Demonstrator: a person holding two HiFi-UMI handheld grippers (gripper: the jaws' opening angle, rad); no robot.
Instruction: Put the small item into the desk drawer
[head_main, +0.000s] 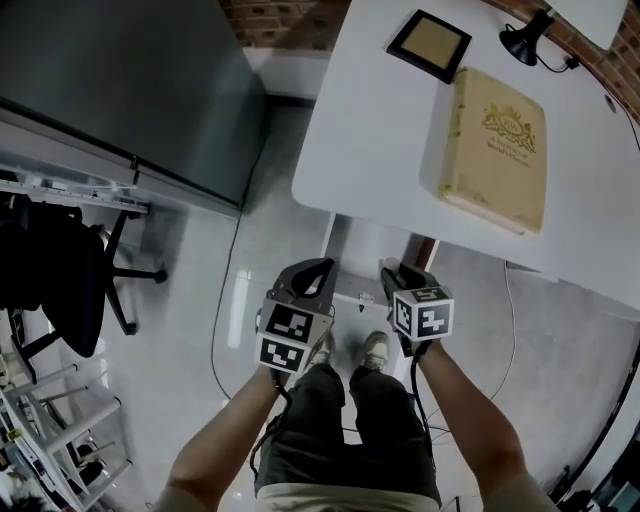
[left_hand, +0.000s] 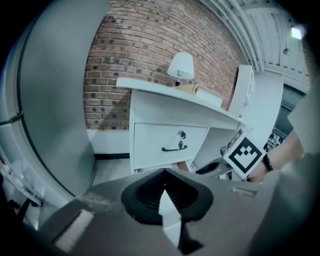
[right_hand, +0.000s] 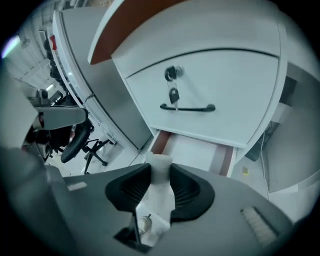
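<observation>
small white item (right_hand: 160, 197) held before pulled-out white desk drawer (right_hand: 192, 150)
the item is pinched between the right gripper's (right_hand: 160, 170) black ribbed jaws; the left gripper's (left_hand: 164, 187) jaws are pressed together, nothing between them.

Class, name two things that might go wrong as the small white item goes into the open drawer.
The small white item, pinched in the right gripper, pokes past the pads and might slip short of the pulled-out white drawer. That drawer shows only a narrow opening under the shut upper drawer, so the gripper might knock its hanging key.
</observation>
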